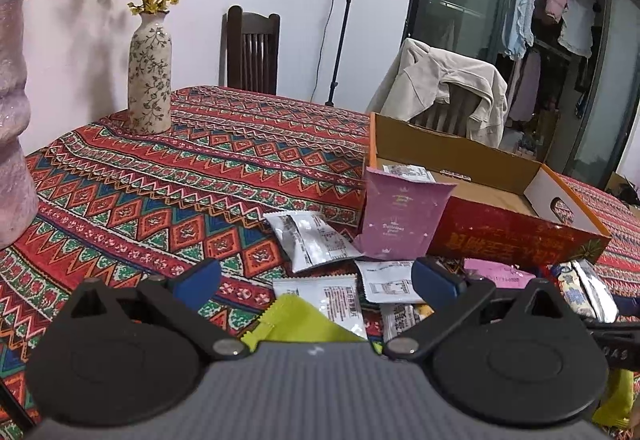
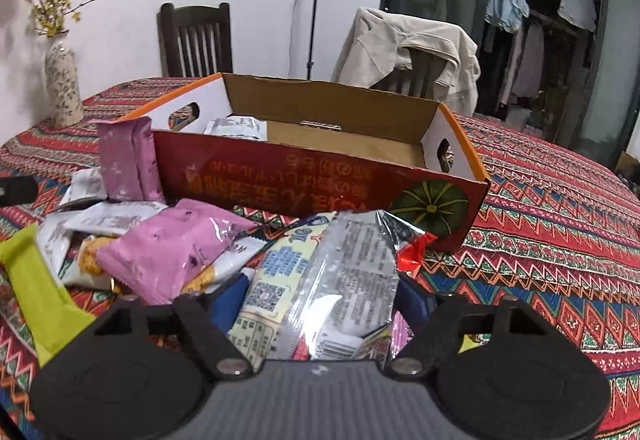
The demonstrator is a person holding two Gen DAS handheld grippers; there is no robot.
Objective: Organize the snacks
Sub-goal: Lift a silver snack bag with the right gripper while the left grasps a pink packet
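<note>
A red cardboard box (image 1: 516, 228) (image 2: 320, 176) stands open on the patterned tablecloth, with a white packet (image 2: 236, 128) inside. A heap of snack packets lies in front of it: pink ones (image 1: 400, 216) (image 2: 176, 252), white ones (image 1: 316, 236), a lime-green one (image 1: 300, 320) (image 2: 28, 280). My left gripper (image 1: 316, 276) is open and empty, above the white and green packets. My right gripper (image 2: 320, 304) has its blue fingers on both sides of a silver and pale-yellow packet (image 2: 340, 276); whether they grip it is not clear.
A floral vase (image 1: 150, 80) (image 2: 62, 88) with yellow flowers stands at the far left of the table. A large pink vase (image 1: 12, 120) is at the left edge. Two chairs stand behind the table, one with a beige jacket (image 1: 444, 84).
</note>
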